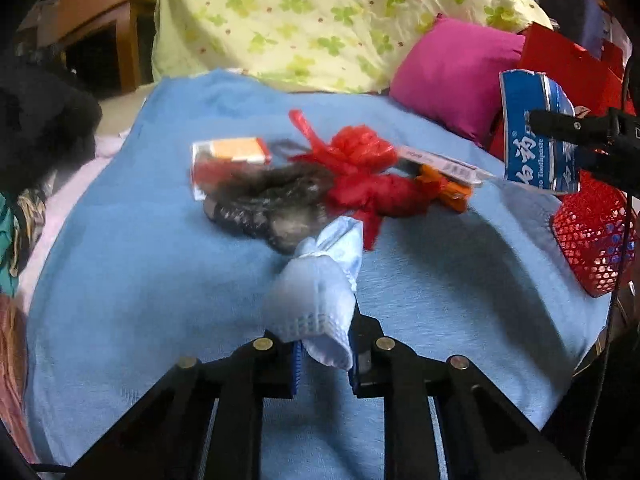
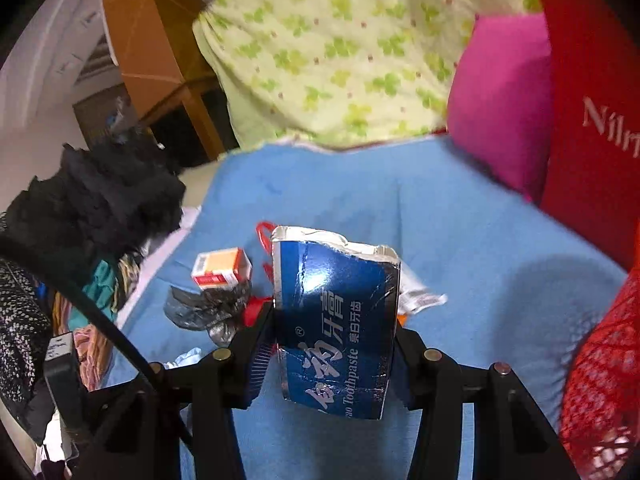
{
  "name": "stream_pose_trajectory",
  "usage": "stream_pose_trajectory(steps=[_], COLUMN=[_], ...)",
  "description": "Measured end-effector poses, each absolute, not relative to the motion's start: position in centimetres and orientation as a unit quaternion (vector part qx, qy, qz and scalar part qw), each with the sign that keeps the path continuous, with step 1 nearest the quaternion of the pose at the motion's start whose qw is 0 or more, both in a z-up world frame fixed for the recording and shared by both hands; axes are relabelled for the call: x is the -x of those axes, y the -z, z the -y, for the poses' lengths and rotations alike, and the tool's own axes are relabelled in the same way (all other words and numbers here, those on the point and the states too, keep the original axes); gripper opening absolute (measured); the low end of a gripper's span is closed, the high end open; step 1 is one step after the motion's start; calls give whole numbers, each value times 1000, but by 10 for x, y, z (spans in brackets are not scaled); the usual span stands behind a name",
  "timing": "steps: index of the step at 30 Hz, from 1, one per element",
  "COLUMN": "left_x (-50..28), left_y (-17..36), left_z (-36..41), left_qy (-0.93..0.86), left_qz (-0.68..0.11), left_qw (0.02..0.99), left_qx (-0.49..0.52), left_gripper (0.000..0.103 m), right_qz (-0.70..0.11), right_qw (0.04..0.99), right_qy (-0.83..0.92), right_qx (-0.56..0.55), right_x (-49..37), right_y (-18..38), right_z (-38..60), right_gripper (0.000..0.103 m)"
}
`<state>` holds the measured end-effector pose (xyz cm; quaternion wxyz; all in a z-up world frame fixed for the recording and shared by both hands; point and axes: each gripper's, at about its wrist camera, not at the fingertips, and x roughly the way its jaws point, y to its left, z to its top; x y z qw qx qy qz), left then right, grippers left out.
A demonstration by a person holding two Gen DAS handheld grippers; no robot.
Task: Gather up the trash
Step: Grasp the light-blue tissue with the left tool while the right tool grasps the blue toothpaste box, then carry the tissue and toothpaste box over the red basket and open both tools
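The left gripper (image 1: 322, 354) pinches a pale blue cloth (image 1: 316, 280) above the blue blanket (image 1: 140, 260). The right gripper (image 2: 334, 354) clamps a torn blue toothpaste box (image 2: 336, 320), lifted clear of the blanket, beside the red mesh basket (image 1: 592, 236). Beyond lie a red plastic bag (image 1: 360, 176), a grey bag (image 1: 272, 204) and a small orange-and-white carton (image 1: 228, 160).

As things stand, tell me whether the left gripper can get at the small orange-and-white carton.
Probably not yet: the left gripper is shut on a pale blue cloth, and the carton lies beyond the grey crumpled bag.
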<state>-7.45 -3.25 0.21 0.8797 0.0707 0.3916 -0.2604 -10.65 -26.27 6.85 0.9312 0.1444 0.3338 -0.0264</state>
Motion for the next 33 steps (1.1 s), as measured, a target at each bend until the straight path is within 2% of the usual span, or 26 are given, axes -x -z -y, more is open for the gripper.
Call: stream_pose_trajectory(steps=[16,33], left_x=[134,186], left_y=[-113,-149], left_z=[126,229], left_qy=[311,350], left_qz=[-307,-267], left_qw=[894,883], left_qx=[-97,-164], left_gripper=[19,19], right_qz=[-199,-138], right_qw=[966,960], right_qy=[72,157], right_qx=[-149,-188], right_x=[200,293], right_y=[-129,-133], right_z=[327,403], right_gripper=[53,53])
